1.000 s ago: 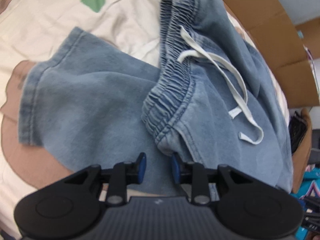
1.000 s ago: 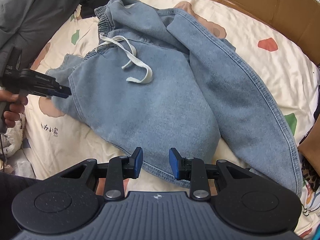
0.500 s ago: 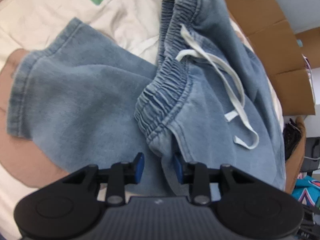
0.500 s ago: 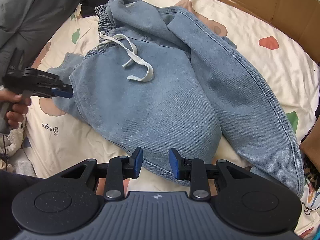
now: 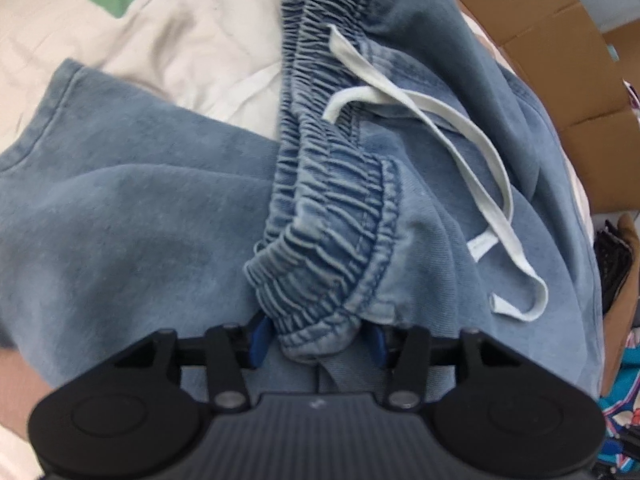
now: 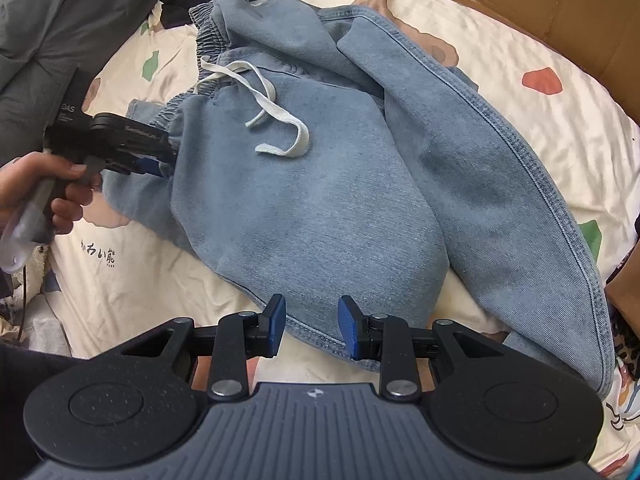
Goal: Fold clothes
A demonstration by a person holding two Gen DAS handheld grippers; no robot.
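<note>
The left claw (image 5: 318, 340) has its blue pads on either side of the bunched end of the waistband (image 5: 332, 240), with the fold of elastic lying between them; the pads are spread wide and mostly hidden by the cloth, so whether they press on it I cannot tell. In the right wrist view the same claw (image 6: 162, 158) shows at the left edge of the shorts, held in a bare hand (image 6: 36, 192), its tips buried at the waistband corner.

The right claw (image 6: 311, 326) is released, its pads well apart, hovering just above the lower hem of the shorts (image 6: 320, 208) without gripping it.

The light blue denim shorts lie rumpled on a cream bedsheet (image 6: 132, 280) printed with coloured patches and a line of dark characters. The waistband runs up and away from the left claw, gathered and twisted. A white drawstring (image 6: 280, 120) loops loosely across the front of the shorts, its ends lying free on the fabric. One leg is folded over toward the right, its stitched hem making a long curved edge.

A brown cardboard wall (image 6: 540, 4) stands behind the bed. Grey cloth (image 6: 60, 20) is heaped at the far left.
</note>
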